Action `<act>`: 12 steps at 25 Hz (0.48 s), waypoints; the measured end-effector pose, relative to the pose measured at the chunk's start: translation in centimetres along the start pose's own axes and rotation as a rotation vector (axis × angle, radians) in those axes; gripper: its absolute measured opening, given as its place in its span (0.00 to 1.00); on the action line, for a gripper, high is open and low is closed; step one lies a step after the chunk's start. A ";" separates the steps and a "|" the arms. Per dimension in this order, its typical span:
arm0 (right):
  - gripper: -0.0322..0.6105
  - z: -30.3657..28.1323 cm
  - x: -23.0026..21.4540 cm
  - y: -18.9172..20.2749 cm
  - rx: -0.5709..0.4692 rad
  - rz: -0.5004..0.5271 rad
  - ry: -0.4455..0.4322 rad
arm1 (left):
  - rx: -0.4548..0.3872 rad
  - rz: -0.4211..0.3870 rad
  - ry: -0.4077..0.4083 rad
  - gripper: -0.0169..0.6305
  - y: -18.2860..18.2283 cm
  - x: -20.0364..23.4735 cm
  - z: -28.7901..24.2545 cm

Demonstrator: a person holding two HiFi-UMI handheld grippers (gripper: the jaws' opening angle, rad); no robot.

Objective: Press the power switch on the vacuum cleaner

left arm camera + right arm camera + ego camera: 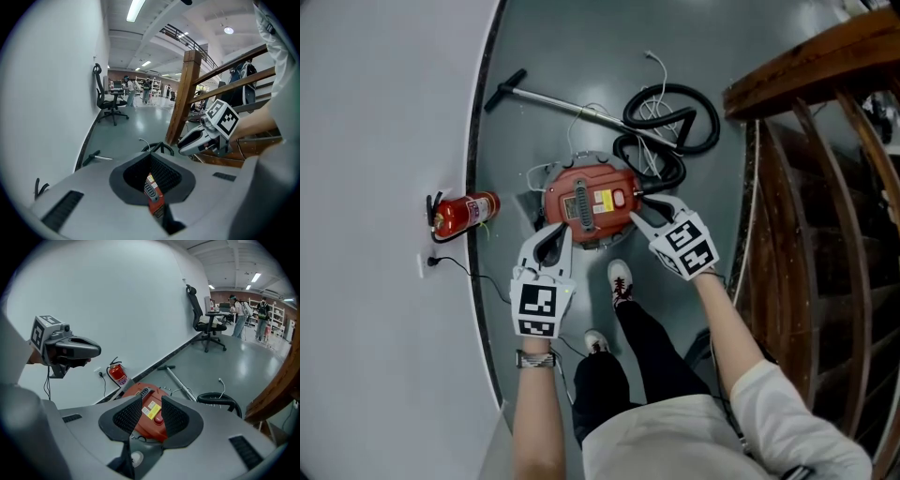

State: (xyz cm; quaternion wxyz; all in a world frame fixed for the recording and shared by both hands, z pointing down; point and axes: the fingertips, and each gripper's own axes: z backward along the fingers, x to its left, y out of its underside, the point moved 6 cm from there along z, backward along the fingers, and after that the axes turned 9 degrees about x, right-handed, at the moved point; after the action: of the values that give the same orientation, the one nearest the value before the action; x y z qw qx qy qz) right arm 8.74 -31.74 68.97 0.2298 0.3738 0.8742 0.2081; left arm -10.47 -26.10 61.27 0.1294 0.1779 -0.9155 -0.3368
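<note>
The vacuum cleaner (591, 204) is a round canister with a red lid, a yellow label and a dark grille, standing on the grey floor. A red round button (158, 418) sits beside the label. My right gripper (639, 208) hovers over the lid's right edge, jaws open with nothing between them. In the right gripper view (152, 405) the lid (149, 414) shows through the gap. My left gripper (565, 230) hangs over the lid's near-left edge, tips together, holding nothing. The left gripper view (150, 158) shows a strip of the red lid (153, 197) behind its tips.
A black hose (670, 122) coils behind the canister, and a metal wand (553, 101) lies on the floor. A red fire extinguisher (467, 212) stands at the white wall on the left. Wooden stair railing (806, 187) runs along the right. The person's shoes (619, 281) are just below the vacuum.
</note>
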 end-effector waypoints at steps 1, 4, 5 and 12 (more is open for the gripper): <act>0.25 -0.5 -0.2 0.3 0.013 -0.003 -0.004 | 0.003 0.002 0.002 0.02 0.1 0.0 -0.3; 0.25 -2.1 -0.6 1.2 0.050 -0.013 -0.017 | 0.013 0.012 0.005 0.02 0.7 0.1 -1.2; 0.25 -2.6 -0.8 1.5 0.058 -0.017 -0.020 | 0.016 0.014 0.007 0.02 0.8 0.1 -1.5; 0.26 -5.7 -1.9 3.2 0.103 -0.073 -0.046 | 0.037 0.018 0.024 0.02 1.7 0.1 -3.0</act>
State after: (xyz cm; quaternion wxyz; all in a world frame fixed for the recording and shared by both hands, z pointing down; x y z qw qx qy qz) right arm 8.51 -32.22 75.73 0.2378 0.3579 0.8911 0.1456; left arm -9.95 -26.62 64.61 0.1401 0.1759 -0.9216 -0.3163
